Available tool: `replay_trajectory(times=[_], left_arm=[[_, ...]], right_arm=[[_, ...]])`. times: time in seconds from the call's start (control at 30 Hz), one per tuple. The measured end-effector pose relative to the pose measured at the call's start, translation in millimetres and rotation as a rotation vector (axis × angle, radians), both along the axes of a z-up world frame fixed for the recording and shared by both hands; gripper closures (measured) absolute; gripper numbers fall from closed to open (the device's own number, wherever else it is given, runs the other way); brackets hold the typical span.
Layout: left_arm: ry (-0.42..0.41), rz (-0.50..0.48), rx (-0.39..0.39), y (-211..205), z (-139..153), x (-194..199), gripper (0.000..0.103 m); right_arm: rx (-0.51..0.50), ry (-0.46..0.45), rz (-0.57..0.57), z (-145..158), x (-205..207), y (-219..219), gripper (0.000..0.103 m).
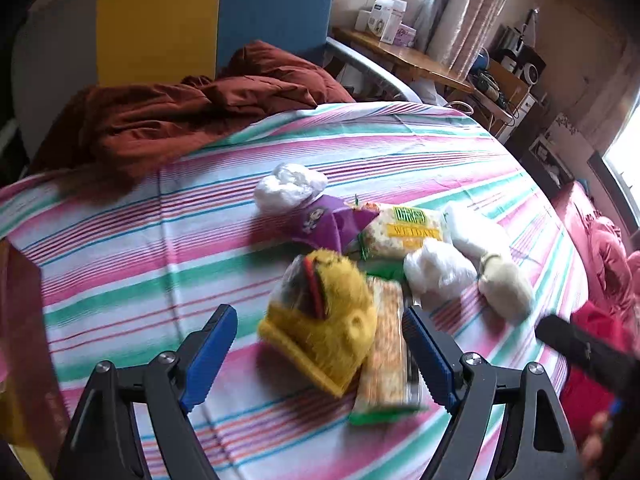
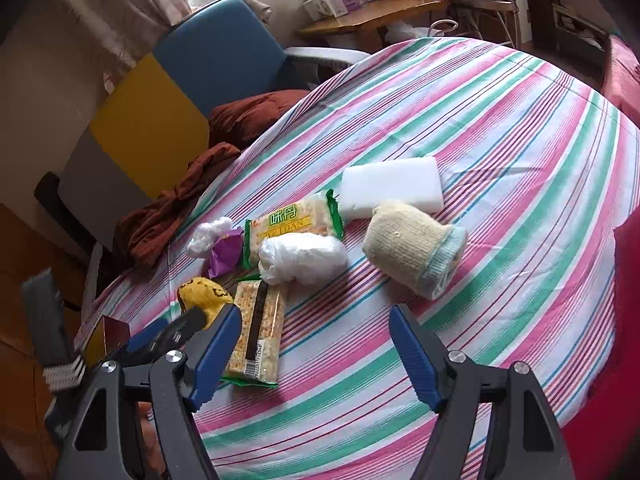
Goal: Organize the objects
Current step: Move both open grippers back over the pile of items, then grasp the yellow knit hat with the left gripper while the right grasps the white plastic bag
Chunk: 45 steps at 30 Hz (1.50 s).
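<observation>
On the striped cloth (image 1: pixel 120 240) lies a heap of small things. My left gripper (image 1: pixel 320 360) stands open, its blue pads either side of a yellow plush toy (image 1: pixel 320 328) and a cracker packet (image 1: pixel 384 356), not pressing on them. Behind these lie a purple wrapper (image 1: pixel 320 224), a second cracker packet (image 1: pixel 404 232), white plastic bags (image 1: pixel 436 276) and a cream knitted piece (image 1: pixel 508 288). My right gripper (image 2: pixel 314 354) is open over bare cloth, just right of the cracker packet (image 2: pixel 260 332). The knitted piece (image 2: pixel 412 248) and a white foam block (image 2: pixel 392 184) lie beyond it.
A rust-brown quilt (image 1: pixel 180 120) is bunched at the cloth's far left edge, against a blue and yellow chair (image 1: pixel 200 12). A brown box (image 2: pixel 106 338) stands at the near left. Behind stands a wooden desk (image 2: pixel 372 16) with cartons. Red bedding (image 1: pixel 608 248) lies to the right.
</observation>
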<state>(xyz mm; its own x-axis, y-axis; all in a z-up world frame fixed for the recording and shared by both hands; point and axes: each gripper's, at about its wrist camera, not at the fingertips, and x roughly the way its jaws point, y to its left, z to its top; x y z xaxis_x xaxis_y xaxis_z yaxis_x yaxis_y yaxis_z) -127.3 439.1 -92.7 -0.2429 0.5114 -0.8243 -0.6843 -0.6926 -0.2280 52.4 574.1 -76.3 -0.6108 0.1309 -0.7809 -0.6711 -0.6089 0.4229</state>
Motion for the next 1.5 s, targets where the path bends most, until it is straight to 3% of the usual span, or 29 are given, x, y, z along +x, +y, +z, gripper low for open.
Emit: replay_trajectory(times=[0.1, 0.2, 0.33, 0.57, 0.77, 0.93, 1.1, 1.27, 1.5], left_arm=[[-0.039, 0.018, -0.018, 8.2, -10.7, -10.9, 0.024], [-0.116, 0.044, -0.027, 3.2, -25.4, -21.2, 0.052], [-0.114, 0.075, 0.013, -18.4, -24.0, -18.4, 0.059], [-0.014, 0.145, -0.012, -68.5, -22.2, 25.2, 0.059], [0.087, 0.095, -0.037, -100.1, -24.5, 75.8, 0.059], [0.097, 0.079, -0.008, -110.0, -29.1, 80.5, 0.059], [0.074, 0.075, 0.02, -112.5, -30.1, 75.9, 0.058], [0.08, 0.065, 0.056, -116.5, -32.3, 75.5, 0.057], [0.104, 0.052, 0.075, -117.2, -33.0, 76.7, 0.056]], right_arm=[[-0.004, -0.004, 0.009, -1.9, -2.1, -0.5, 0.026], [-0.004, -0.008, 0.007, -2.8, -2.5, 0.2, 0.026], [0.002, -0.011, 0.004, -2.8, -2.7, 0.4, 0.026], [0.015, -0.003, 0.056, 0.9, -9.1, -7.9, 0.026], [0.048, -0.026, 0.17, 4.8, -25.2, -28.4, 0.026], [0.085, -0.05, 0.308, 14.4, -53.7, -51.2, 0.026], [0.22, -0.06, 0.442, 30.6, -109.1, -65.7, 0.026], [0.321, -0.136, 0.546, 14.3, -178.7, -63.2, 0.026], [0.273, -0.229, 0.51, -24.7, -247.8, -31.2, 0.026]])
